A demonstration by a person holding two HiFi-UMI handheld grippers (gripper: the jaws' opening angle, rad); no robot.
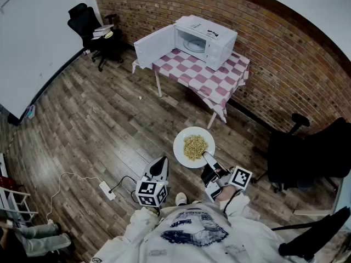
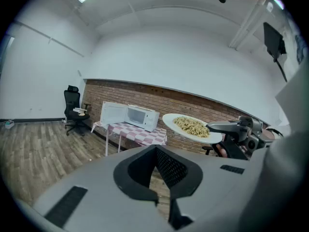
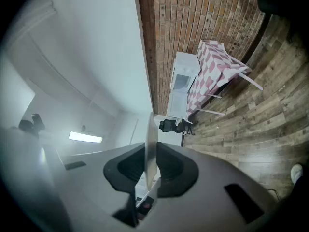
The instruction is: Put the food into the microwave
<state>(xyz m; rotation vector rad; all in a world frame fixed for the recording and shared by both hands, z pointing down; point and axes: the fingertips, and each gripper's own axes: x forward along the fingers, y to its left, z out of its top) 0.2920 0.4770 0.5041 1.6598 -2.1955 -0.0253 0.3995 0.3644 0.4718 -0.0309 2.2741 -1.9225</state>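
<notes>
The plate [image 1: 180, 147] of food [image 1: 195, 147] is in the air in front of the person, well short of the bench [image 1: 219, 82] and well apart from the microwave [image 1: 205, 41]. The right gripper [image 1: 209, 158] is clamped on the near rim, 1 jaw above and 1 below, and the right gripper view shows the thin edge pinched between the pads.

From where I stand the plate looks stiff, smooth and breakable, and a rim pinch on 1 side leaves the whole weight hanging off the far side. I'd expect it to want to tip or slide in the jaws. The food is a loose heap near the middle, so a tilt would probably send bits off the edge. Keeping it level matters more than speed.

The left gripper [image 1: 159, 170] hangs low beside the person with its jaws drawn close together and nothing between them. It could steady the opposite rim if needed.

The microwave door [image 1: 154, 46] stands wide open to the left, so the cavity is free to enter, though the plate has to pass level through the opening. The wooden floor between is mostly bare. A cable and power strip [image 1: 107, 190] lie to the person's left, an office chair [image 1: 90, 29] sits in the far corner, and a dark chair [image 1: 307, 152] stands on the right, none of them on the straight line to the bench.
</notes>
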